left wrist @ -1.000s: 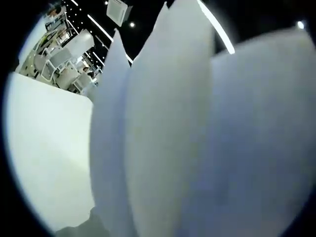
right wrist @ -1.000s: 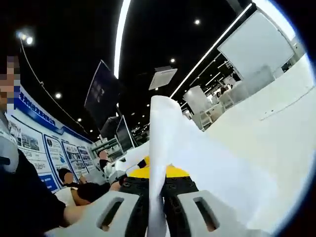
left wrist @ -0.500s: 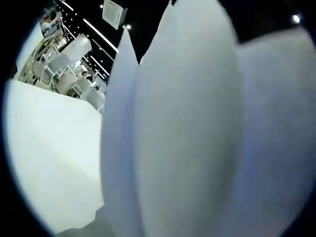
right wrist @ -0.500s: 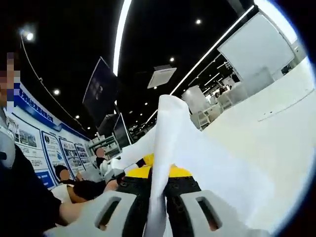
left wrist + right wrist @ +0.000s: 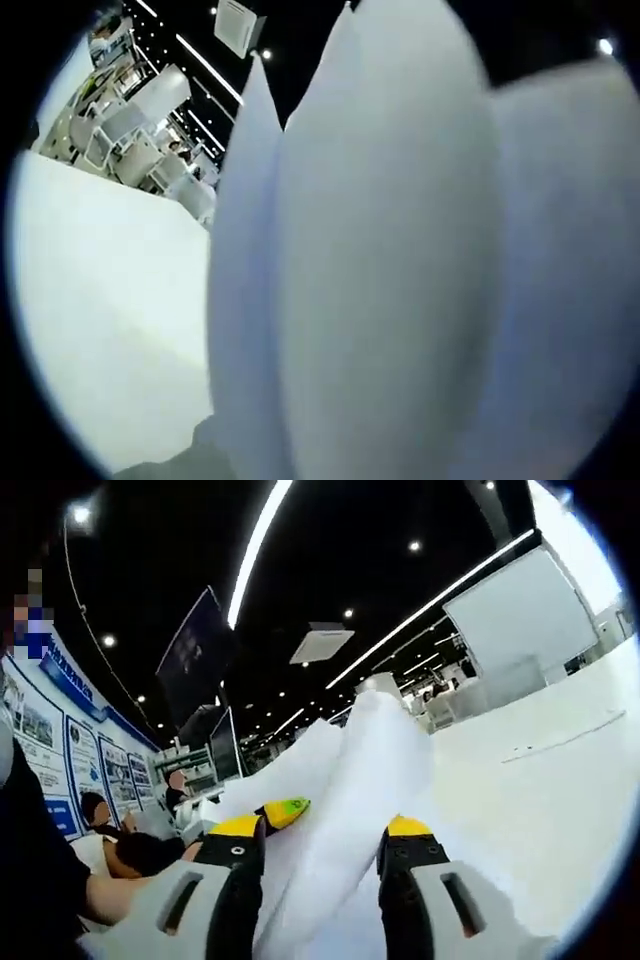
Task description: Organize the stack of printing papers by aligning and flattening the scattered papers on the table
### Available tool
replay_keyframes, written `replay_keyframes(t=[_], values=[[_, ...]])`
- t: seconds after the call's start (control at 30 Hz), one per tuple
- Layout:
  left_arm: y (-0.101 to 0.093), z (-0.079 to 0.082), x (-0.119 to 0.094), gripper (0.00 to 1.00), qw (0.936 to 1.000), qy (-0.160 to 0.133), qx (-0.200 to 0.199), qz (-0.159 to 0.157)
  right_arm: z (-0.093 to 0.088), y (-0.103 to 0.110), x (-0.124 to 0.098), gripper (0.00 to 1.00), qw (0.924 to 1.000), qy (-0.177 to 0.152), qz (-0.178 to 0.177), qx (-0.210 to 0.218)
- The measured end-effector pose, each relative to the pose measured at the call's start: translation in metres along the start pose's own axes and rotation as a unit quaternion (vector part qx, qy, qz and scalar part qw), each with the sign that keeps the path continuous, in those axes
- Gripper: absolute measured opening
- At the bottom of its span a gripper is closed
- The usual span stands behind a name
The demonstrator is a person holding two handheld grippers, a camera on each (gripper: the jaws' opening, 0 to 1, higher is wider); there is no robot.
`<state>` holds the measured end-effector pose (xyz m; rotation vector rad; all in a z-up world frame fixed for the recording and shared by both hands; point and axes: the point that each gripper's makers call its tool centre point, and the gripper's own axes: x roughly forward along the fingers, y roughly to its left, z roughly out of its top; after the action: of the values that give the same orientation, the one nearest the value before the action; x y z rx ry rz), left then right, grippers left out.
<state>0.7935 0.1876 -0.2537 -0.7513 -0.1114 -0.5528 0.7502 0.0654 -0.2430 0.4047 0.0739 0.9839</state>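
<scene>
White printing papers [image 5: 380, 260] stand fanned and blurred right in front of the lens in the left gripper view, rising from the bottom edge and hiding the left gripper's jaws. In the right gripper view, my right gripper [image 5: 322, 825] is open, its yellow-tipped jaws spread apart. A raised, curved fold of the papers [image 5: 350, 790] passes loosely between them. A yellow-green tip [image 5: 285, 810], seemingly of the other gripper, pokes out from behind the sheets on the left.
The white table [image 5: 100, 300] stretches left of the sheets, with white chairs [image 5: 120, 120] beyond its far edge. In the right gripper view the table [image 5: 540, 760] runs off to the right. A person's dark sleeve [image 5: 30, 880] is at the left edge.
The right gripper was shut on the upright fold of paper and has now opened, its jaws spreading. The fold has slumped wider. The left gripper view is almost unchanged.
</scene>
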Motion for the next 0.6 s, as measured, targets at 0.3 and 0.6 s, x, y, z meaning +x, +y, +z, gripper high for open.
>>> replay_keyframes(t=[0.3,0.6], values=[[-0.001,-0.001,0.000,0.06,1.0000,0.000,0.000,-0.003,0.026,-0.027,-0.016,0.49,0.9977,-0.050,-0.040,0.025],[0.000,-0.001,-0.001,0.06,1.0000,0.001,0.001,-0.003,0.038,-0.043,-0.026,0.50,0.9936,-0.078,-0.078,0.024]])
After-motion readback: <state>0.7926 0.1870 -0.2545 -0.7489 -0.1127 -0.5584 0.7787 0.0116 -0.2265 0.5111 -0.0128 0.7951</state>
